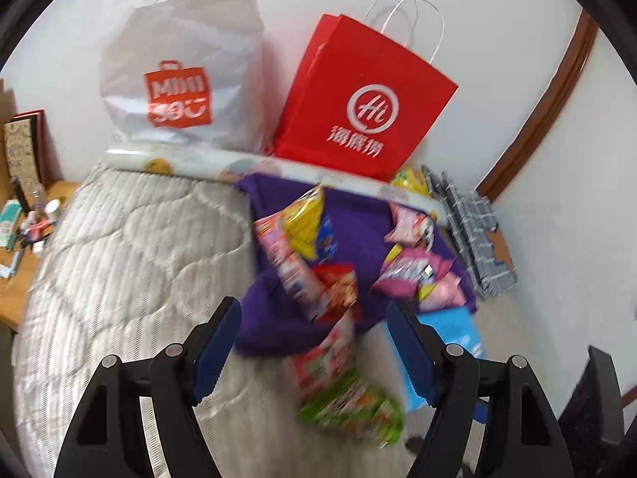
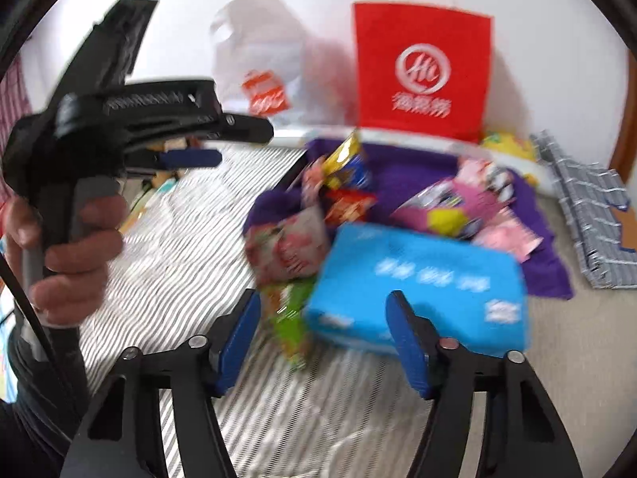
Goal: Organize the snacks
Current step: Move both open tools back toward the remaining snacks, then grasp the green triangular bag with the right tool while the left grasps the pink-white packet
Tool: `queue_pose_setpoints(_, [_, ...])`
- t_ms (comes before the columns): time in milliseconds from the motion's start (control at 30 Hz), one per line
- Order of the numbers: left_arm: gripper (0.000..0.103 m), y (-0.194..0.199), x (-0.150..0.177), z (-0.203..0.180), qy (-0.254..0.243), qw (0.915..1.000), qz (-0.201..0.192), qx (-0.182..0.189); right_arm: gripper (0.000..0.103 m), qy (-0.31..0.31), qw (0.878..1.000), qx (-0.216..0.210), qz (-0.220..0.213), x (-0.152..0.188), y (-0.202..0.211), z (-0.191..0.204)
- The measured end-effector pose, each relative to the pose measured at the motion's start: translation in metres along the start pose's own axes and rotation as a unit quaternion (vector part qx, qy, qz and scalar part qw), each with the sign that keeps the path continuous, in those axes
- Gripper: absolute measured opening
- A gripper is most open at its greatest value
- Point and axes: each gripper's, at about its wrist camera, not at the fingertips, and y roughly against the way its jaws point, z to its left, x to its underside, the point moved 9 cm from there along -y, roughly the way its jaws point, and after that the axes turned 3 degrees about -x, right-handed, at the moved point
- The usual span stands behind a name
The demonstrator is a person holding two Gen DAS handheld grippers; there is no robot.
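The snacks (image 1: 318,263) lie in a loose heap on a purple cloth (image 1: 358,215) spread over a bed (image 1: 131,255) with a pale quilted cover. Yellow, red and pink packets sit on the cloth; a pink-and-white packet (image 1: 330,350) and a green packet (image 1: 354,406) lie off its near edge on the quilt, just beside a blue pack (image 2: 418,279).

The left tongs (image 1: 314,342) are spread, with nothing pinched; the pink-and-white and green packets show in the gap below them. The right tongs (image 2: 322,342) are also spread, their pads clear of everything; the blue pack and the green packet lie between and beyond them. Both point steeply down at the bed. In the right wrist view a hand (image 2: 67,247) grips the handle of the left tool, which is held above the quilt to the left of the heap.

Behind the cloth a red paper bag (image 1: 366,95) and a white plastic bag (image 1: 179,63) stand against a white wall, a rolled printed sheet (image 1: 254,165) at their feet. A grey checked cloth (image 1: 477,239) lies to the right. At the left, a wooden tabletop (image 1: 16,279) carries small bottles and tubes. Both views are blurred.
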Motion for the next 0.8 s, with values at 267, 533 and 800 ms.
queue_pose_setpoints(267, [0.074,0.022,0.027,0.037,0.015,0.9998,0.001,-0.014,0.050,-0.033,0.999,-0.015,0.032,0.016,-0.028,0.012])
queue_pose_setpoints(533, [0.074,0.020,0.052,0.048,0.017,0.9995,0.017,-0.020,0.024,-0.028,0.999,-0.008,0.032,0.022,-0.037,0.023])
queue_pose_setpoints(800, [0.074,0.007,0.068,0.039,0.013,0.9988,0.036,-0.030,0.024,-0.006,1.000,-0.023,-0.008,0.031,0.013,0.036])
